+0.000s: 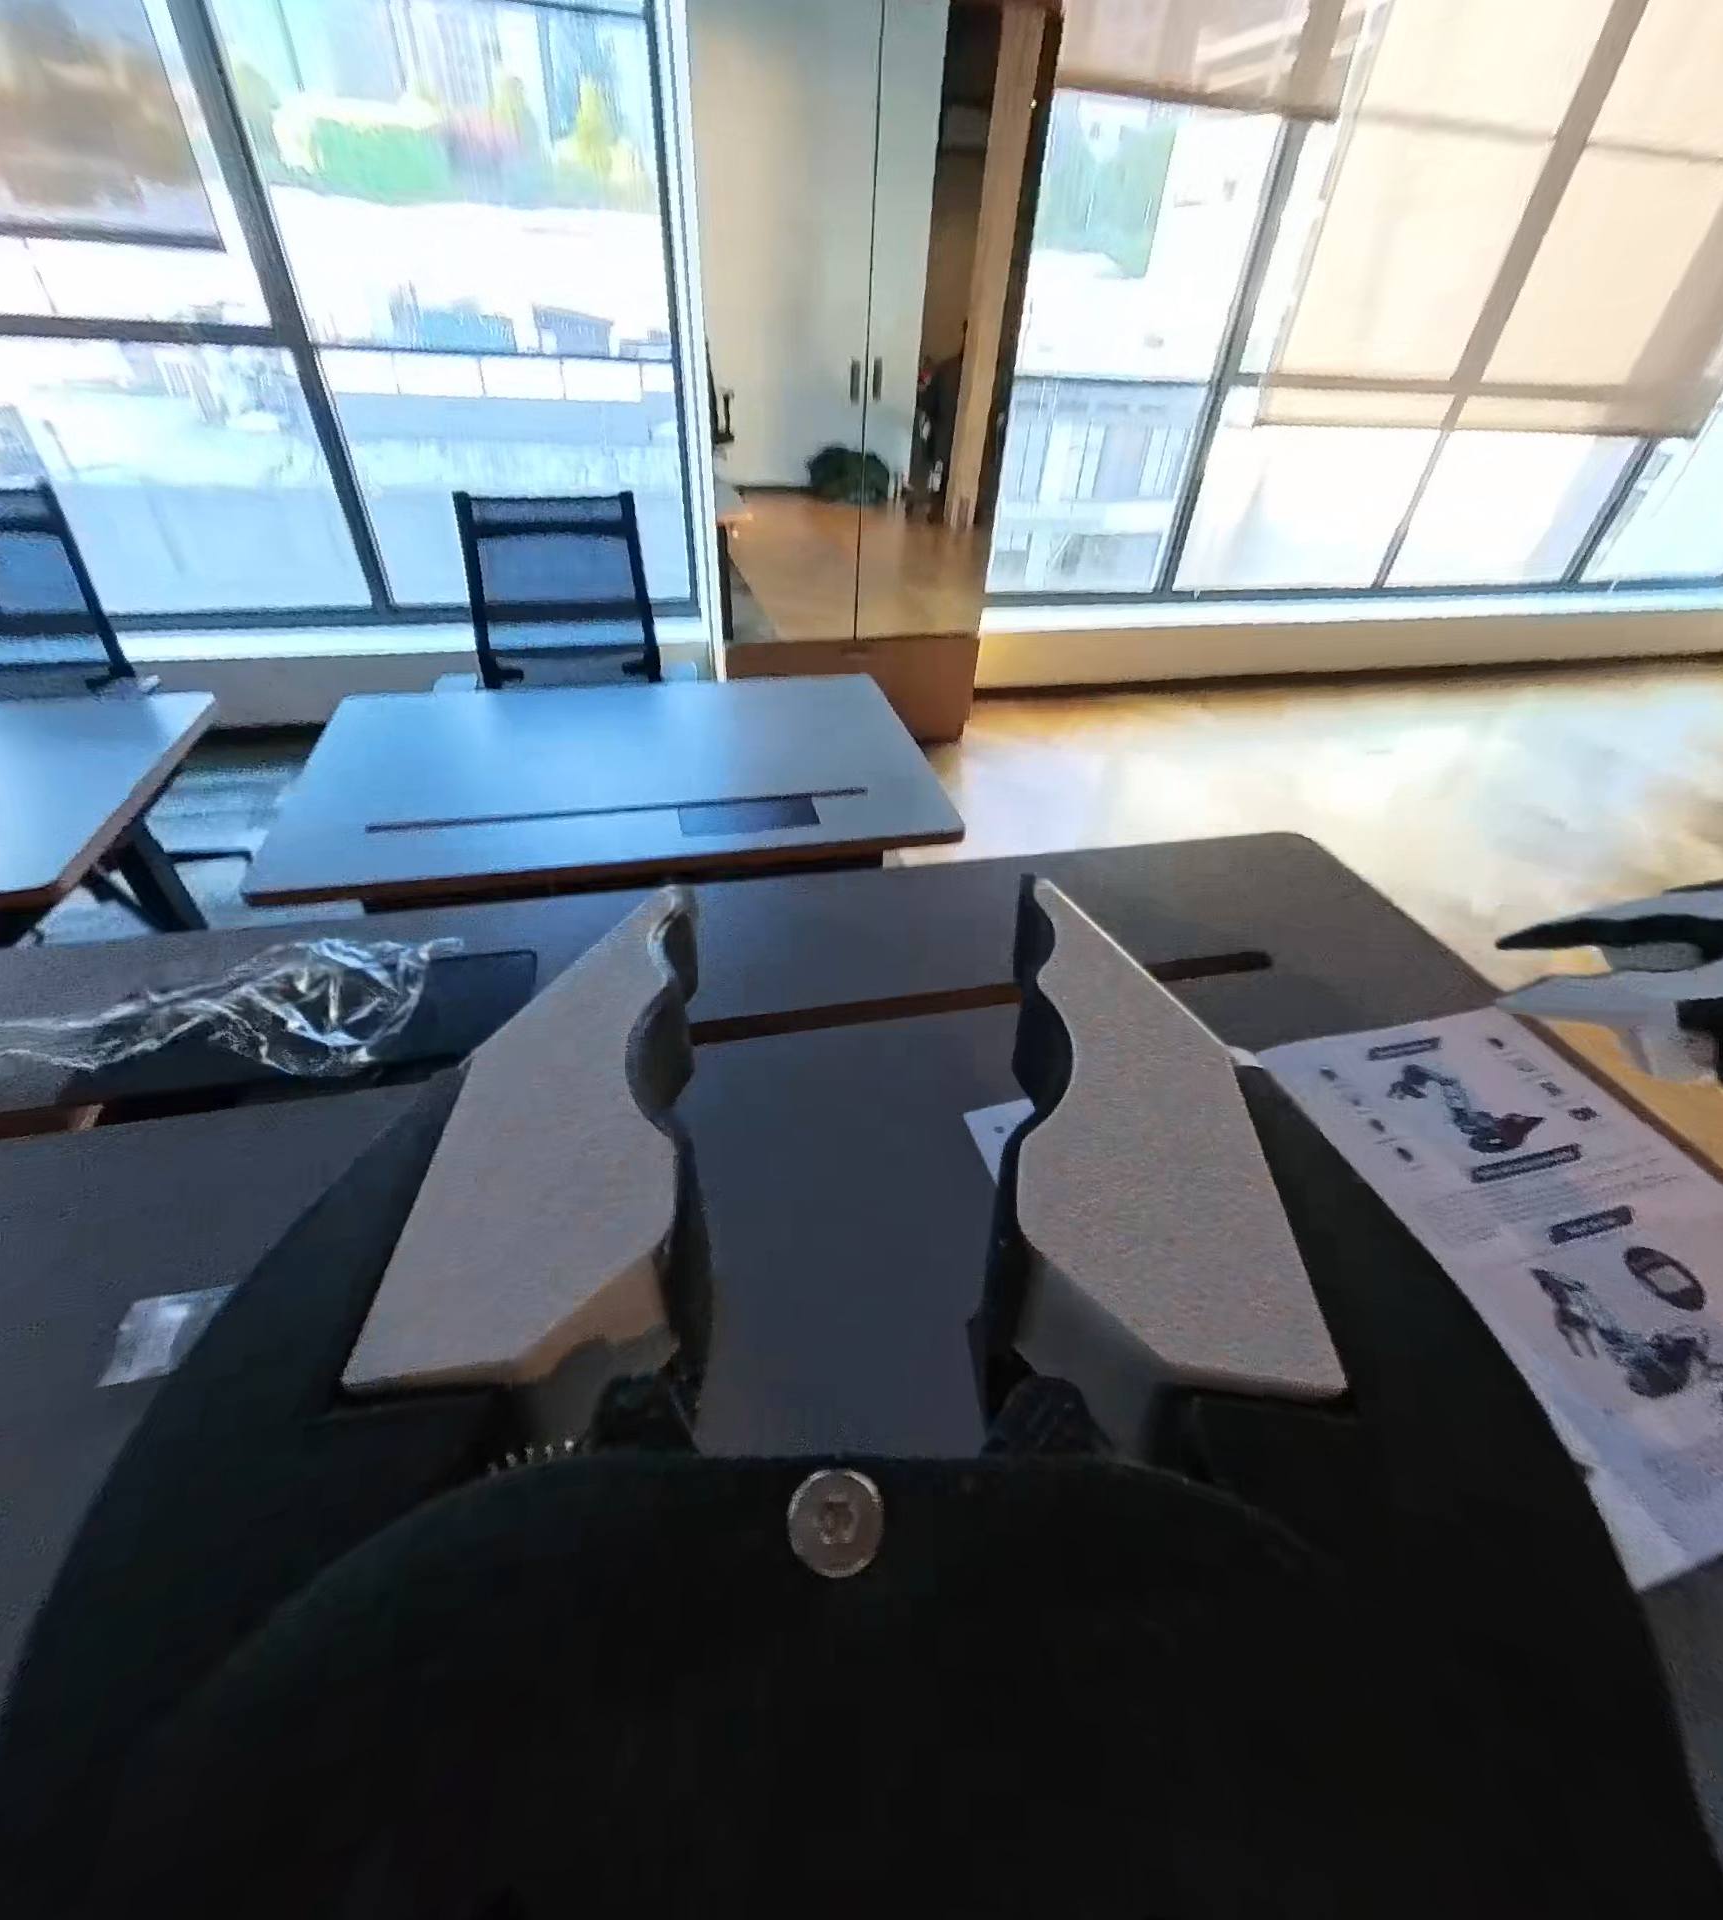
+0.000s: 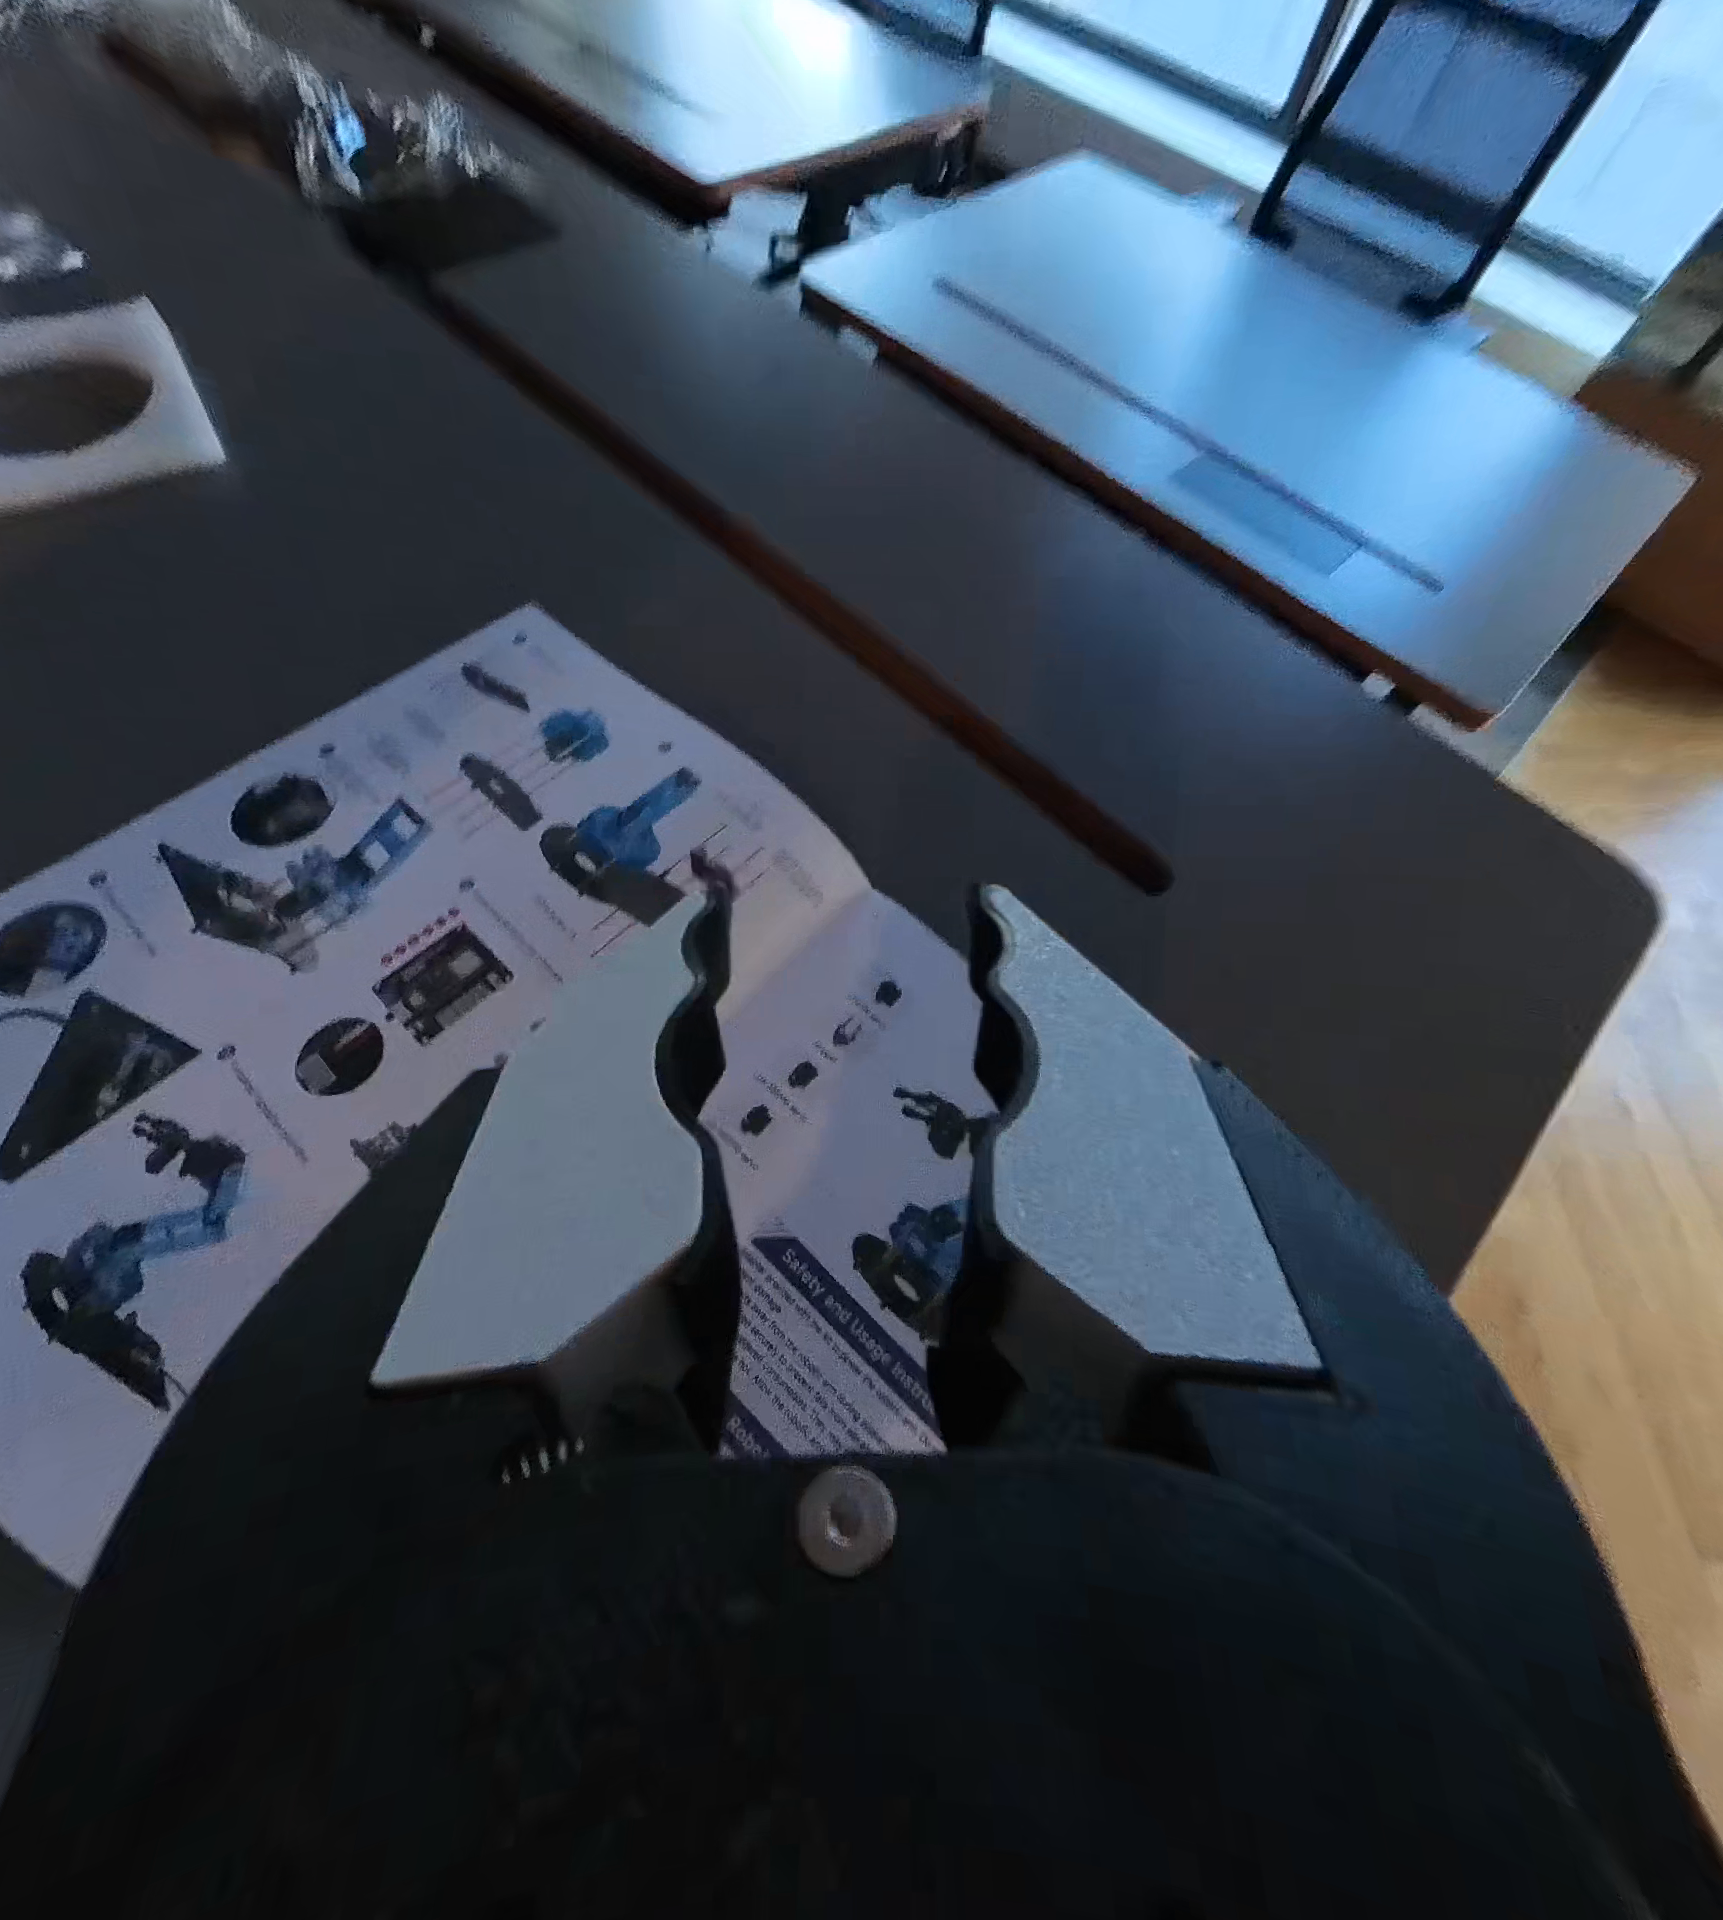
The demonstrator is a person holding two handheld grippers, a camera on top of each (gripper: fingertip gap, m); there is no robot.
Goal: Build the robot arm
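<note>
My left gripper (image 1: 852, 904) is open and empty, held above a black table (image 1: 836, 1195). A printed instruction sheet (image 1: 1522, 1236) with pictures of robot parts lies flat on the table to its right. My right gripper (image 2: 841, 914) is open and empty, hovering just over the right part of that same sheet (image 2: 337, 935). The right gripper also shows at the right edge of the left wrist view (image 1: 1584, 971), above the sheet's far corner. Nothing sits between either pair of fingers.
Crumpled clear plastic wrap (image 1: 213, 1003) lies on the table at the left. A white foam square with a round hole (image 2: 46, 416) lies farther left in the right wrist view. Grey desks (image 1: 608, 790) and black chairs (image 1: 550, 582) stand beyond, by large windows. Wooden floor (image 2: 1667, 1143) lies right. Spacing between my two grippers at the tips: around 40 cm.
</note>
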